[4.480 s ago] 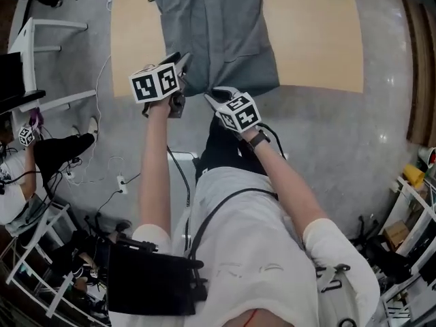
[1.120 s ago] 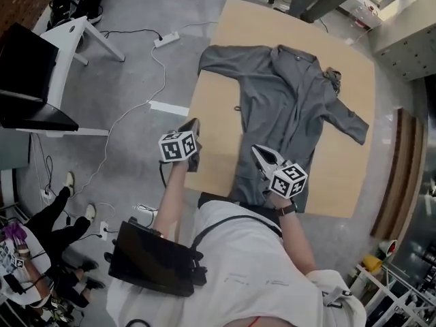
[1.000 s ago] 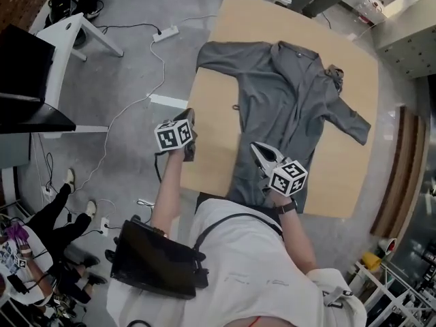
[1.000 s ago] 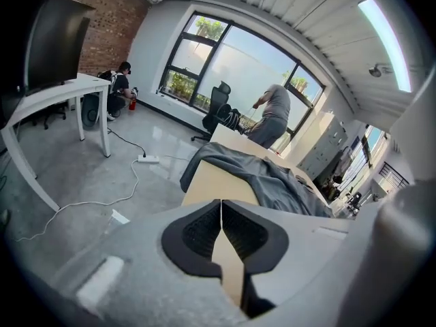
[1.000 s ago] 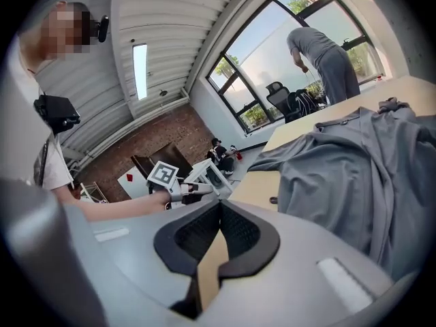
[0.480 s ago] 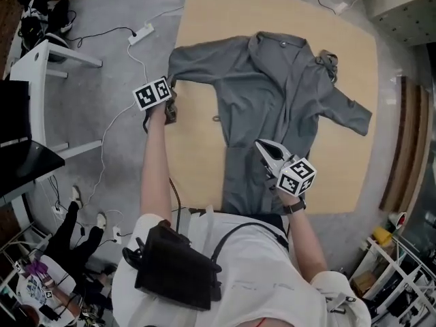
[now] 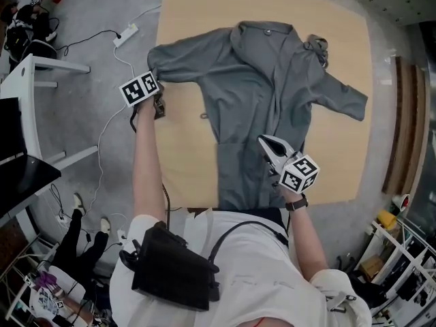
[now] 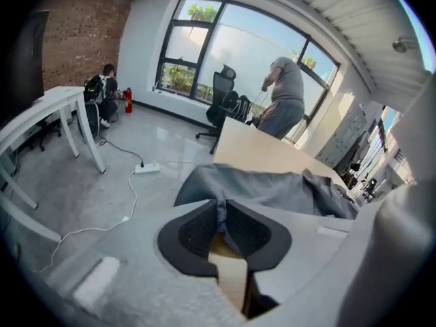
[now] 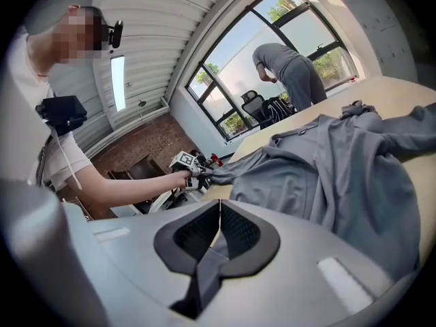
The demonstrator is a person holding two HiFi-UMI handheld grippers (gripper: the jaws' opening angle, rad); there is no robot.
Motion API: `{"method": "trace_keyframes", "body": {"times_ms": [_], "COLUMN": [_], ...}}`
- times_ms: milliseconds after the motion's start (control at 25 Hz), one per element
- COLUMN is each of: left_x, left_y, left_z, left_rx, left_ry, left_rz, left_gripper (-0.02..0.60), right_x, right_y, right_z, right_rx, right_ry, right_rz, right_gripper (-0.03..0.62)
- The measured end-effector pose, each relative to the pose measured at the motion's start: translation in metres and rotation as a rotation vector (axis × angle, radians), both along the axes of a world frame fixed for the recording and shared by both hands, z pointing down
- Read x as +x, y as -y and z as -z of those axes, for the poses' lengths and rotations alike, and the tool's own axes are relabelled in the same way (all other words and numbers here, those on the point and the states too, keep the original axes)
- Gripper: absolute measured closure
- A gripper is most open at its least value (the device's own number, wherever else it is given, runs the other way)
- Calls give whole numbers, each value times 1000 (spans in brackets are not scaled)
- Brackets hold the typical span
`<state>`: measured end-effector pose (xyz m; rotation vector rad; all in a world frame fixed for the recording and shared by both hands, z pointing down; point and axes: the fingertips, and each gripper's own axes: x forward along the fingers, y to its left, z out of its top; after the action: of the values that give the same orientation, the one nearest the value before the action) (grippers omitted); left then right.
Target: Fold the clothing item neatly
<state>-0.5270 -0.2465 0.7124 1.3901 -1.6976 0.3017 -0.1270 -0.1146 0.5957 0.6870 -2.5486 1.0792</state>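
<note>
Left tool (image 8: 221, 218) closing on cuff (image 8: 203, 187) of shirt (image 8: 289, 189)

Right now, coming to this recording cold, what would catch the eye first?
A grey shirt lies spread flat, sleeves out, across a light wooden table. The left gripper is at the end of one sleeve by the table's left edge, its jaws closing with fabric between them. The right gripper, jaws together, pinches the shirt near its hem.
</note>
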Motion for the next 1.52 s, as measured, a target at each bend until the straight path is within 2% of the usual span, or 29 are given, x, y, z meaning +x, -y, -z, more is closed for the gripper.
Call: {"method": "trace_keyframes", "body": {"times_ms": [80, 160, 280, 360, 480, 600, 640, 680, 760, 920, 1000, 1080, 1240, 1280, 1320, 1360, 1520], "left_x": [17, 45, 120, 183, 260, 308, 317, 320, 313, 260, 230, 211, 197, 197, 198, 200, 232], "left_y": [5, 7, 6, -2, -19, -38, -45, -50, -55, -33, -16, 2, 28, 31, 33, 34, 31], "left_z": [40, 90, 153, 167, 135, 67, 44, 27, 13, 37, 39, 33, 9, 1, -3, -1, 50], "left_rx": [99, 199, 332, 371, 340, 201, 147, 102, 62, 140, 140, 109, 34, 16, 6, 9, 118], "left_ry": [31, 115, 253, 263, 237, 192, 180, 174, 167, 127, 128, 117, 19, 2, 0, 9, 46], "left_rz": [-43, -133, -380, -548, -719, -818, -831, -827, -758, -467, -373, -347, -318, -310, -305, -305, -342], "left_gripper": [535, 535, 534, 534, 532, 526, 502, 461, 454, 454, 454, 428, 423, 427, 468, 557, 560], "right_x": [0, -2, -3, 2, 16, 19, 20, 22, 26, 29, 27, 21, 10, 11, 13, 18, 48], "right_y": [-2, -4, -9, -7, 3, 8, 8, 7, 6, 5, 3, 3, 1, 1, 1, 2, 4], "right_z": [2, 5, 9, 12, 24, 31, 30, 28, 25, 20, 16, 15, 21, 23, 25, 26, 23], "right_rx": [4, 9, 10, 19, 38, 46, 47, 46, 35, 14, 1, -5, 17, 26, 32, 35, 28], "right_ry": [8, 19, 35, 33, 44, 56, 51, 45, 45, 59, 63, 71, 79, 77, 75, 74, 65], "right_rz": [-7, -8, -15, -60, -170, -188, -183, -181, -192, -196, -189, -185, -155, -151, -154, -163, -232], "right_gripper": [592, 592, 592, 596, 597, 597, 597, 597, 597, 597, 597, 597, 597, 597, 597, 597, 597]}}
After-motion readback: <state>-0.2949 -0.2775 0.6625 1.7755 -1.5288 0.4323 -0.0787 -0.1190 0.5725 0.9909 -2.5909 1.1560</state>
